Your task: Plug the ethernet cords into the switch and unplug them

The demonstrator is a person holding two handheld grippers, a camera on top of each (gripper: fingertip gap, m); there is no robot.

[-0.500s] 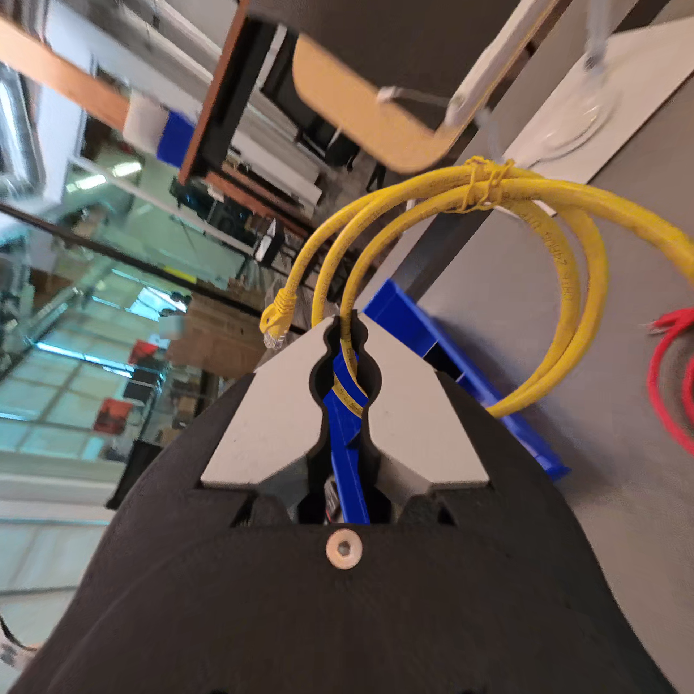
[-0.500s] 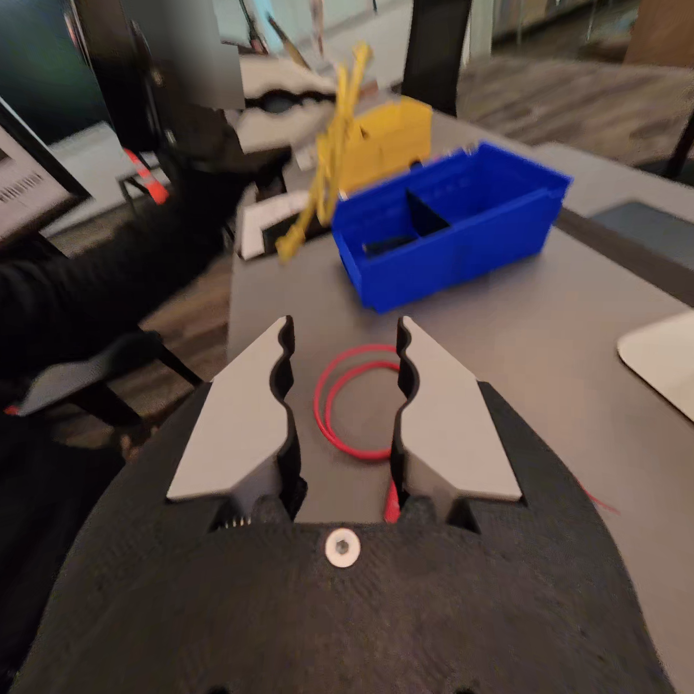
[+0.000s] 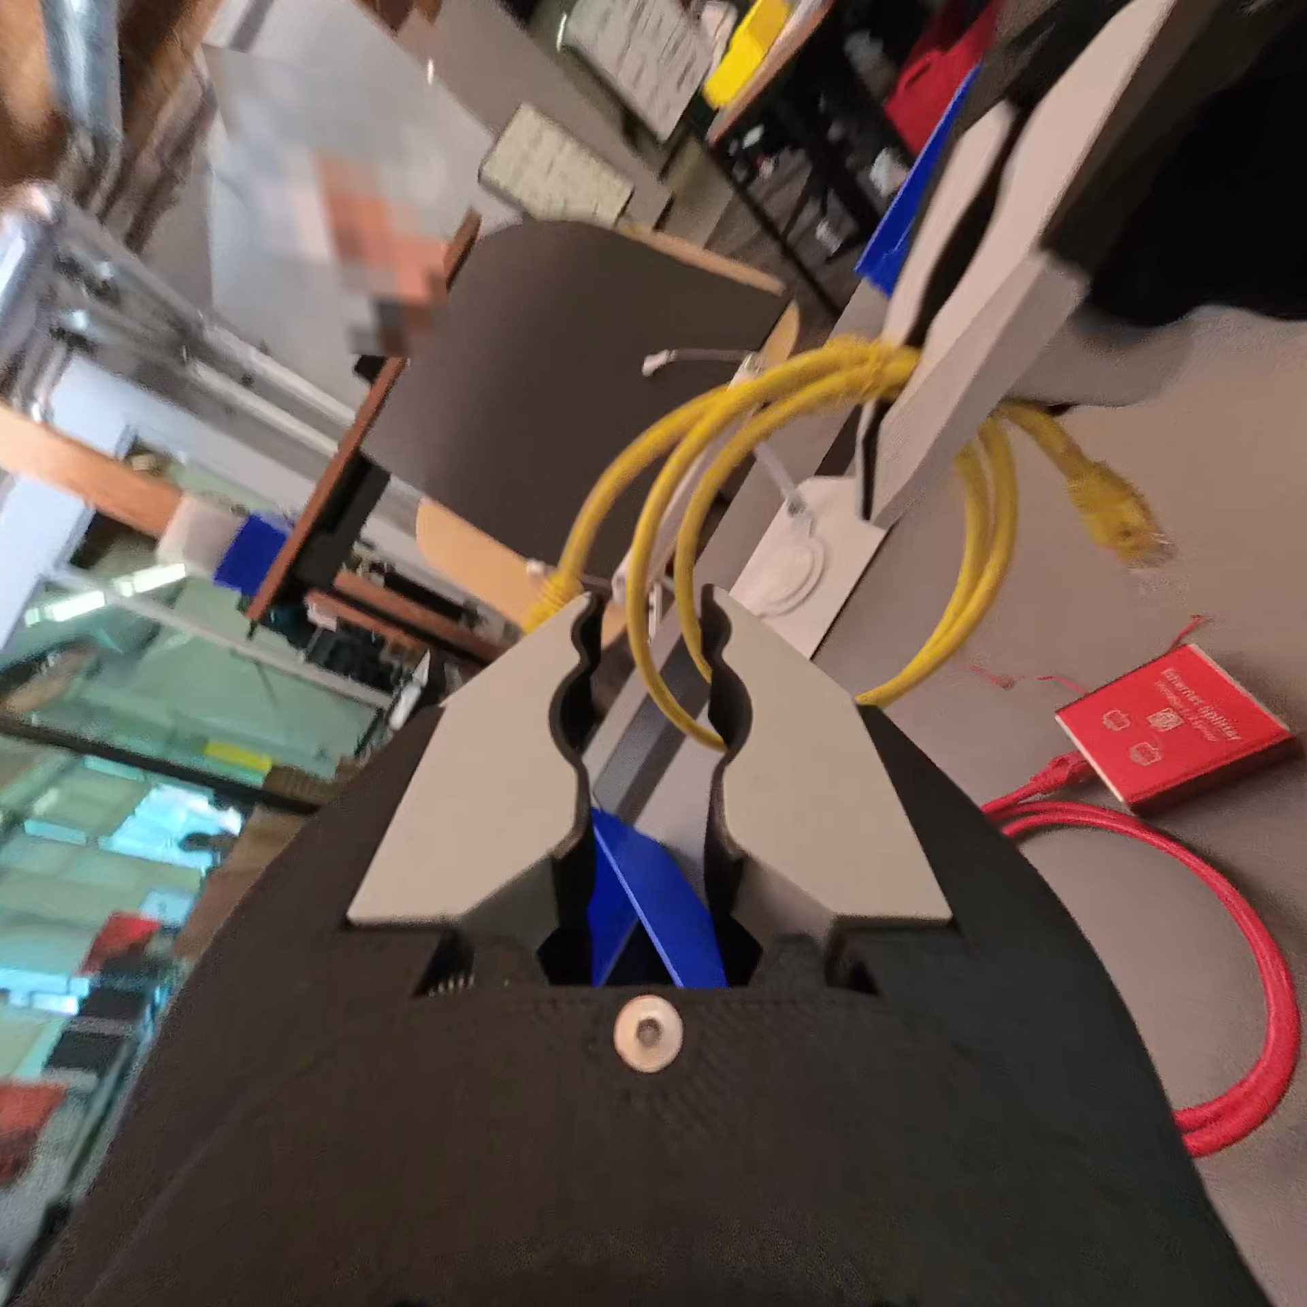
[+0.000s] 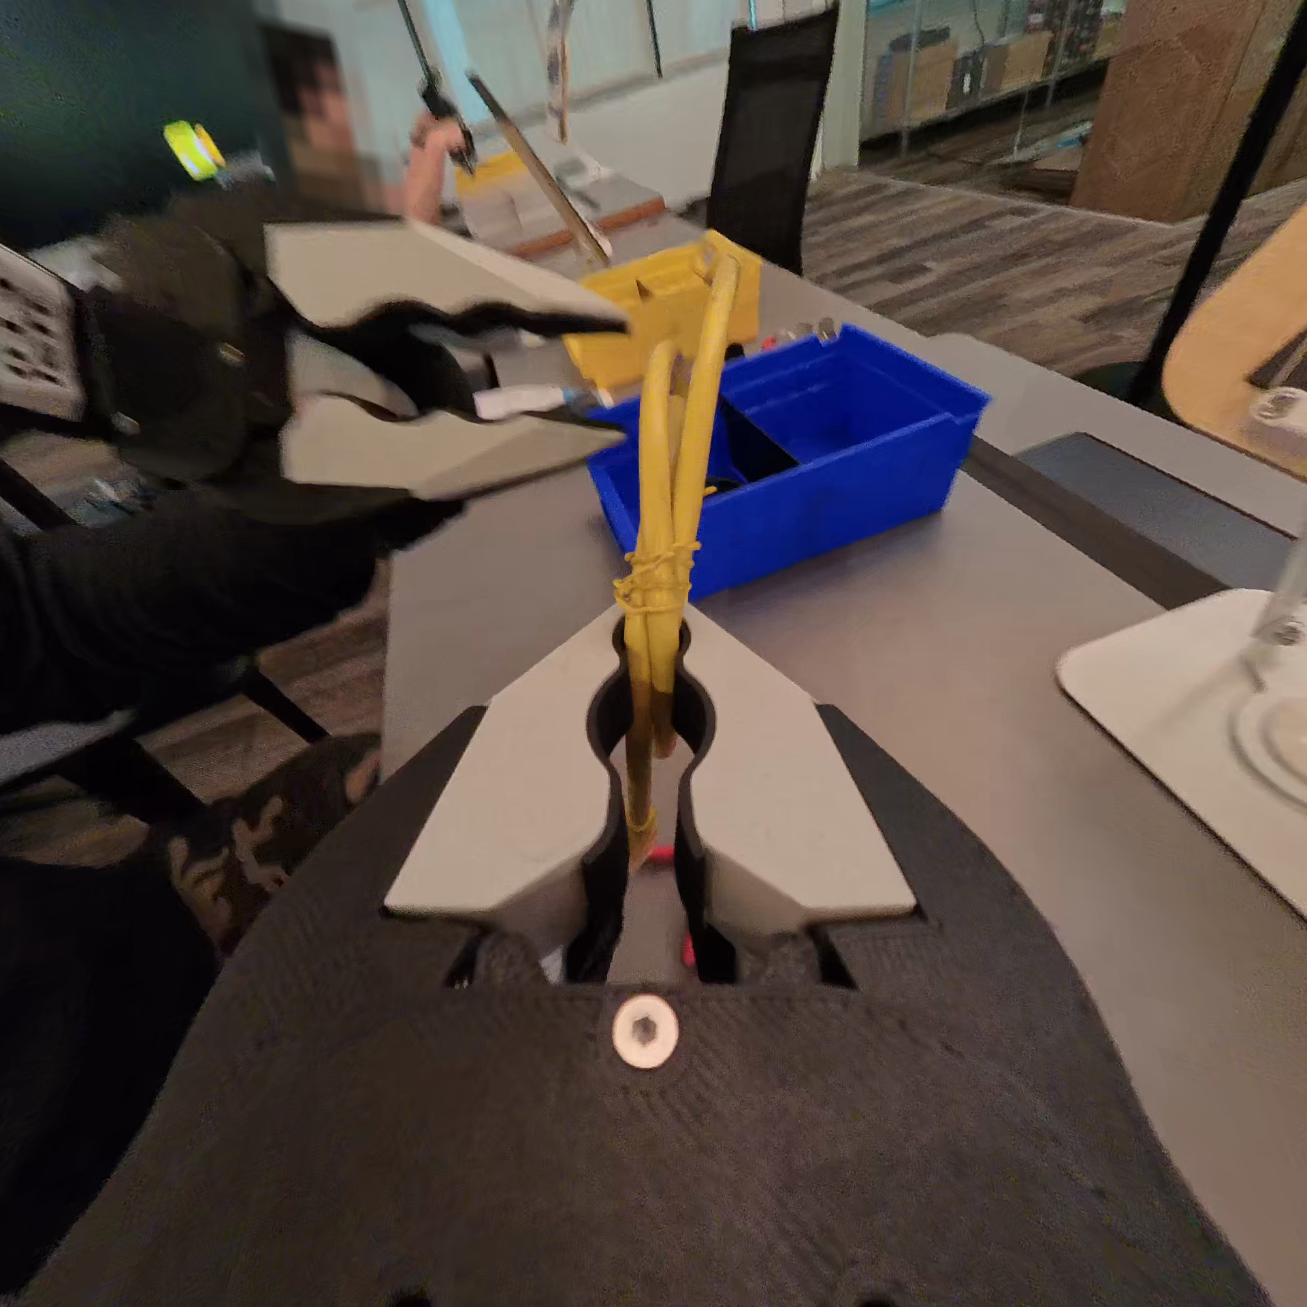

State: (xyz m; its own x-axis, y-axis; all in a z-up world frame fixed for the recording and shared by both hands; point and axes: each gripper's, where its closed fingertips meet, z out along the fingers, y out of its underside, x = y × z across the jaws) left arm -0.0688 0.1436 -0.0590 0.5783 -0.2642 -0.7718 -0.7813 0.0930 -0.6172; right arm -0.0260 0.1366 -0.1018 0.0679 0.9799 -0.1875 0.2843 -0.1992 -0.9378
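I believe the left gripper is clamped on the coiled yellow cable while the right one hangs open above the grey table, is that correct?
Not quite: the grippers are swapped. The right gripper is clamped on the coiled yellow cable, as the right wrist view shows, while the left gripper hangs open above the grey table.

- The red flat box (image 3: 1174, 728) lies on the worktop (image 3: 1061, 919), to the right of the left tool (image 3: 647, 636). Its top carries pale printed lines and three small pictures of ports.
- A grey panel (image 4: 32, 332) at the far left, behind the other tool, has dark marks, too blurred to read.
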